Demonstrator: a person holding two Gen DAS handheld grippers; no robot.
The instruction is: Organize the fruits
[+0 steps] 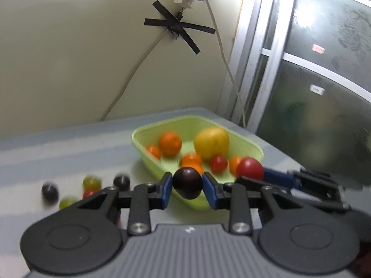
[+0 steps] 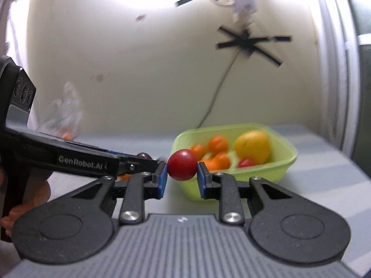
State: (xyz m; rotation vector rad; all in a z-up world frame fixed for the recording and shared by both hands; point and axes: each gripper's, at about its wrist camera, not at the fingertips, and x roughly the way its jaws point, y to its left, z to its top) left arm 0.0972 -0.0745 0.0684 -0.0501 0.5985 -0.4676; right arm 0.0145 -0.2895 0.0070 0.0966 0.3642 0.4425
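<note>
My left gripper [image 1: 187, 183] is shut on a dark purple grape [image 1: 187, 182] and holds it above the near rim of a green basket [image 1: 148, 134]. My right gripper [image 2: 182, 165] is shut on a red cherry tomato [image 2: 182, 164], in front of the same basket [image 2: 285, 164]. The basket holds a yellow lemon [image 1: 211, 142], several small oranges [image 1: 170, 143] and a red tomato [image 1: 218, 164]. In the left wrist view the right gripper's tomato [image 1: 250, 168] shows at the basket's near right corner. The left gripper's grape [image 2: 143, 155] shows in the right wrist view.
Loose fruits lie on the grey table [image 1: 58, 153] left of the basket: two dark grapes [image 1: 49, 191], two green grapes [image 1: 91, 182] and a red one [image 1: 89, 194]. A clear plastic bag [image 2: 62, 113] sits at the back left. A cable [image 1: 129, 81] hangs on the wall.
</note>
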